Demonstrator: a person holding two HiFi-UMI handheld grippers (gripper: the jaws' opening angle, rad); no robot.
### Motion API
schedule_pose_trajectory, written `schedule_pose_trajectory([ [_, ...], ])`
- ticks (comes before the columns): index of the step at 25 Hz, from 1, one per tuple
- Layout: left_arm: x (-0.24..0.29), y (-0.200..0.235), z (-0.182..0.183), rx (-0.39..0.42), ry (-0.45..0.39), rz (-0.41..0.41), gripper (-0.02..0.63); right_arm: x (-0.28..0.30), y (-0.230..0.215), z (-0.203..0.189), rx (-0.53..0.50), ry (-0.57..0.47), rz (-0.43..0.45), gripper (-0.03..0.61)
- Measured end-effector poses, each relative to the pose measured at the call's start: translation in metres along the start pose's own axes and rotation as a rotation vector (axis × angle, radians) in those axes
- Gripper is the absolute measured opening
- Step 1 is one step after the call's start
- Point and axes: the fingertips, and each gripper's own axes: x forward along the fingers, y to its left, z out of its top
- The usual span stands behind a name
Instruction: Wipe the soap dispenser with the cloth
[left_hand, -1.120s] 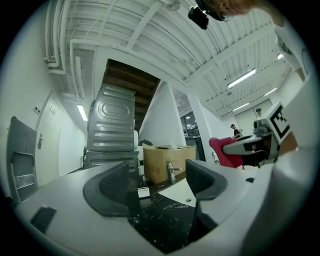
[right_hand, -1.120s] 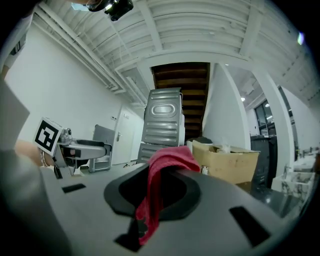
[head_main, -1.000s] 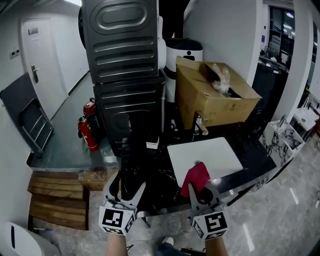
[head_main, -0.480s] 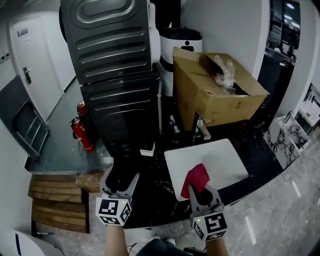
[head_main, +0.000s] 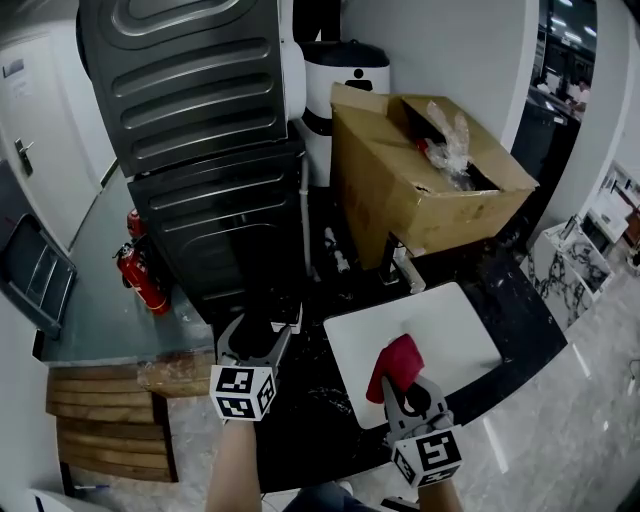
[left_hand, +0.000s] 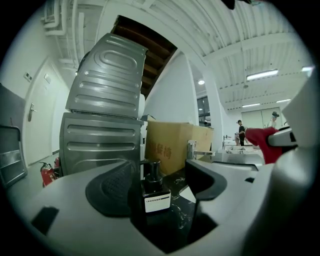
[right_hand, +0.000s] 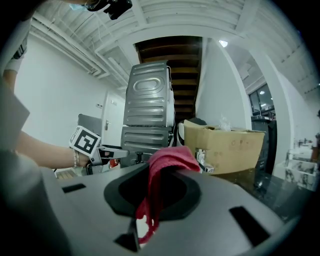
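Jaws apart on left gripper (head_main: 256, 338), points straight at upright soap dispenser (left_hand: 152, 192) just ahead on dark counter (head_main: 312, 402); clamps red cloth (head_main: 396, 362) in right gripper (head_main: 408, 392), farther off to its right

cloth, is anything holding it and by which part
The right claw holds the red cloth, clamped on its bunched middle, with a tail hanging below the jaws.

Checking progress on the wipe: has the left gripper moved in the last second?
Yes. The left gripper has moved forward, closing on the soap dispenser standing ahead of it; its jaws are apart.
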Motion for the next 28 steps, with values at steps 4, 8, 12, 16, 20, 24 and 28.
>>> schedule_pose_trajectory([
  [4,0.038,0.006,-0.017,-0.028,0.045,-0.046,0.344,0.020,-0.004,-0.006,-0.014,0.040,-0.022,0.049],
  [8,0.067,0.007,-0.034,-0.036,0.090,-0.085,0.342,0.032,-0.003,-0.016,-0.025,0.085,-0.027,0.049],
  [12,0.084,0.012,-0.038,-0.054,0.081,-0.077,0.237,0.037,0.000,-0.024,-0.065,0.116,-0.026,0.049],
  [16,0.096,0.013,-0.036,-0.022,0.069,-0.051,0.215,0.039,-0.001,-0.029,-0.070,0.131,-0.032,0.049],
  [20,0.099,0.013,-0.029,0.059,0.052,-0.006,0.126,0.040,0.001,-0.029,-0.083,0.142,-0.029,0.049],
  [24,0.097,0.014,-0.027,0.037,0.055,0.035,0.104,0.038,0.005,-0.025,-0.090,0.133,-0.020,0.049],
  [28,0.088,0.008,-0.028,-0.034,0.082,0.018,0.103,0.034,0.007,-0.018,-0.102,0.115,-0.013,0.049],
])
